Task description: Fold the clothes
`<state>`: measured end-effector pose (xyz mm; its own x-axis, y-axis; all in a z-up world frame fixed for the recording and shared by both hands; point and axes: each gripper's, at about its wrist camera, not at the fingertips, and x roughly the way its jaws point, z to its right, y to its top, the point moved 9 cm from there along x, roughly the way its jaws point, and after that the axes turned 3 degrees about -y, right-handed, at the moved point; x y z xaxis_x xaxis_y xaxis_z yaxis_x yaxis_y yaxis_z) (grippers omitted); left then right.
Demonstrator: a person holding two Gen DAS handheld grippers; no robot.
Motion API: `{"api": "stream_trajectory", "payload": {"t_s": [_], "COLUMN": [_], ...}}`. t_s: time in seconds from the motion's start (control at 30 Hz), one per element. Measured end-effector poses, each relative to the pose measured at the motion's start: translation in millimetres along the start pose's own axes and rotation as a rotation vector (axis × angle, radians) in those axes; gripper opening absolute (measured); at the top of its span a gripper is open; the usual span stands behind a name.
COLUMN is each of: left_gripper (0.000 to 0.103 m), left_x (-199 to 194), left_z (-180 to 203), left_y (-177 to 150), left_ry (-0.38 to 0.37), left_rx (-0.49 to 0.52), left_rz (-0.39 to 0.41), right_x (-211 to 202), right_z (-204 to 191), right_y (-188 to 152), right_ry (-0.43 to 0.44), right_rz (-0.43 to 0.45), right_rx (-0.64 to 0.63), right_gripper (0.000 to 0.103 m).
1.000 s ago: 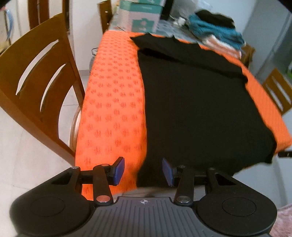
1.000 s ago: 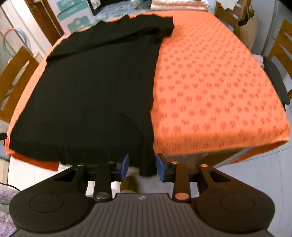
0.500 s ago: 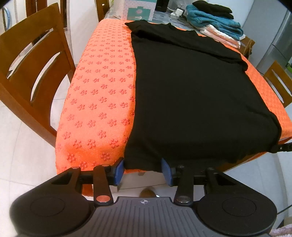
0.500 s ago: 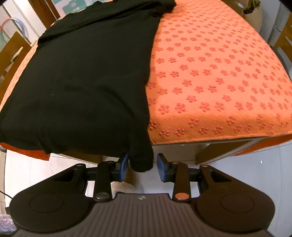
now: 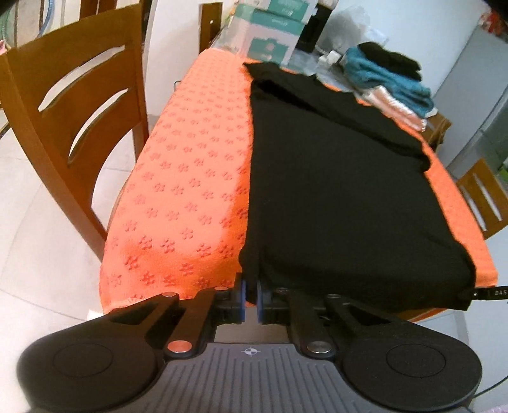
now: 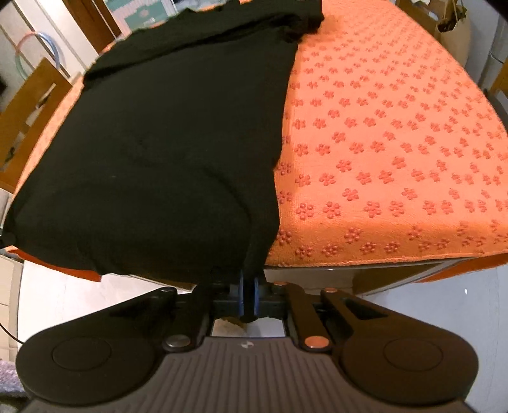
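Down at the near edge of the table, both grippers were clamped on the hem of the black shirt (image 5: 343, 197). The left gripper (image 5: 250, 297) had its blue pads pinched tight on the shirt's left bottom corner, where the cloth hung just over the edge. The right gripper (image 6: 248, 295) was closed on the opposite bottom corner, a fold of fabric bunched between its fingers. The shirt itself lay spread flat along the orange flower-patterned mat (image 5: 190, 178), its collar end toward the far side. A wooden chair (image 5: 73, 104) stood beside the table on the left, and a stack of folded clothes (image 5: 390, 82) sat beyond the mat, near some cardboard boxes (image 5: 273, 28).
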<state>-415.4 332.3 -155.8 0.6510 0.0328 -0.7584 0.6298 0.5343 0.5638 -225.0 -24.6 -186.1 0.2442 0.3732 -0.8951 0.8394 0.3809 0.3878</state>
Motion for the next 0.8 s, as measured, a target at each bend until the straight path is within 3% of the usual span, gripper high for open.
{"api": "stream_trajectory", "payload": {"t_s": [0.23, 0.43, 0.8], "left_gripper": [0.008, 0.008, 0.008], "left_x": [-53.0, -85.7, -100.6], "left_z": [19.6, 35.0, 38.1], "left_y": [33.2, 57.8, 45.6], "left_ry": [-0.111, -0.167, -0.17], "left_rx": [-0.028, -0.069, -0.184], "left_rz": [0.118, 0.222, 0.234], "right_x": [-63.6, -128.6, -154.9], "right_z": [-4.1, -4.8, 13.8], "right_y": [-3.2, 22.9, 15.9], "right_ry": [0.074, 0.137, 0.211], "right_rz": [0.084, 0.212, 0.271], "right_rx": [0.039, 0.094, 0.215], "right_gripper": [0.006, 0.006, 0.006]}}
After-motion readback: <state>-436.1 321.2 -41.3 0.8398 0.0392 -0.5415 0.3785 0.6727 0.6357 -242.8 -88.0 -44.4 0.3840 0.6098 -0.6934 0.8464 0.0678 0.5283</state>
